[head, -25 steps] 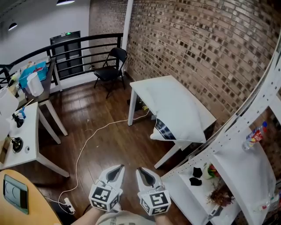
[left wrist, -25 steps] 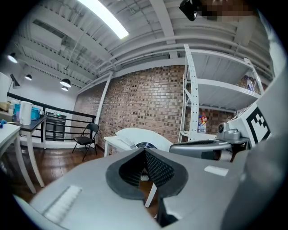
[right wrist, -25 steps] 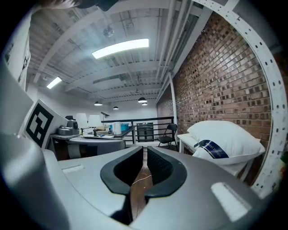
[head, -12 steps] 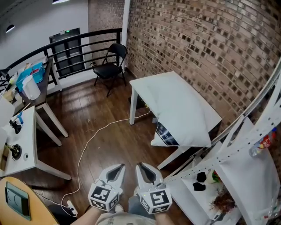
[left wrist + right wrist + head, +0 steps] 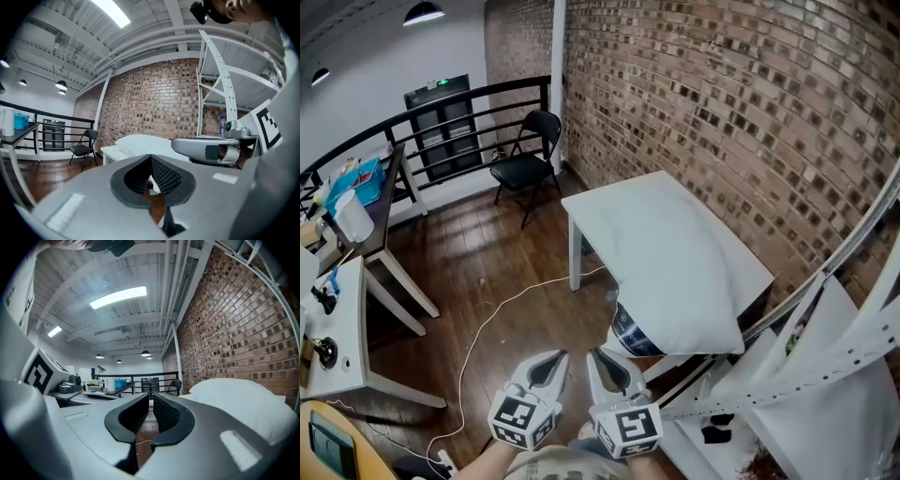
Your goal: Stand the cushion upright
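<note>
The white cushion lies flat on the white table by the brick wall, its near end with a dark printed label hanging over the table's edge. Both grippers are low in the head view, side by side and short of the table. The left gripper is shut and holds nothing. The right gripper is shut to a thin slit, also with nothing in it. The left gripper view shows the cushion beyond its jaws. In the right gripper view the cushion lies right of the jaws.
A white perforated shelf rack stands close at the right. On the wooden floor a white cable runs towards me. A black folding chair and a black railing are at the back, white desks at the left.
The table and cushion have come nearer and look larger in the head view. Both grippers stay shut, side by side, and have advanced with the view.
</note>
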Motion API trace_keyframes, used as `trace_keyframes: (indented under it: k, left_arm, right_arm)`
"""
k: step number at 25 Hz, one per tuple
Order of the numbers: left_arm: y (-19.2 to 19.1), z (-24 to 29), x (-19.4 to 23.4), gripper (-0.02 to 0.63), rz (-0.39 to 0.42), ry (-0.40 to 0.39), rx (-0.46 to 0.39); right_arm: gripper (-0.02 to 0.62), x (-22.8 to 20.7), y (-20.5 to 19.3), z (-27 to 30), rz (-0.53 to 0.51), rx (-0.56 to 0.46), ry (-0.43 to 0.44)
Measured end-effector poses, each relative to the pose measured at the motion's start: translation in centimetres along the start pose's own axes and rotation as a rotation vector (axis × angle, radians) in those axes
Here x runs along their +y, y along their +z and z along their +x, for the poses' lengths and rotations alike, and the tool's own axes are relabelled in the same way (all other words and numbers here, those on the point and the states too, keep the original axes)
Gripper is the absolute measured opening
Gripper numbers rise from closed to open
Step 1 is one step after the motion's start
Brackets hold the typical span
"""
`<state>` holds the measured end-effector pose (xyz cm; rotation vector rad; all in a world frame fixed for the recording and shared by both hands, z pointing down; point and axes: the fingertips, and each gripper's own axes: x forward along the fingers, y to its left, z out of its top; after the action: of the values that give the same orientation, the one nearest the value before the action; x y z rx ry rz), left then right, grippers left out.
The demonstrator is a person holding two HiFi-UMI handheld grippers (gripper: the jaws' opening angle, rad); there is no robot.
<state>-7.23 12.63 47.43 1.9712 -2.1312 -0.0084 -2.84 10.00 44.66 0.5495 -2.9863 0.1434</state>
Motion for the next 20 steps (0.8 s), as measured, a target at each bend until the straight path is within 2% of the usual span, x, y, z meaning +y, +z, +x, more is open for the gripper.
trace_keyframes:
  k: [5,12,20]
  left_arm:
    - [0.7,4.1,-0.9,0.0,0.01,-0.013,0.002]
    - [2.9,9.5,-2.5,0.0,0.022,-0.04,-0.021]
    - [5.8,14.4,-3.1,0.0,0.033,-0.057,-0.03]
  right_arm:
    - [0.029,-4.0,1.1,1.1,0.01,-0.022,-0.009]
    - [0.041,-10.6,4.4,1.1,0.008,-0.084,-0.082]
    - [0.044,-16.6,6.7,2.2,-0.044,-0.065,-0.165]
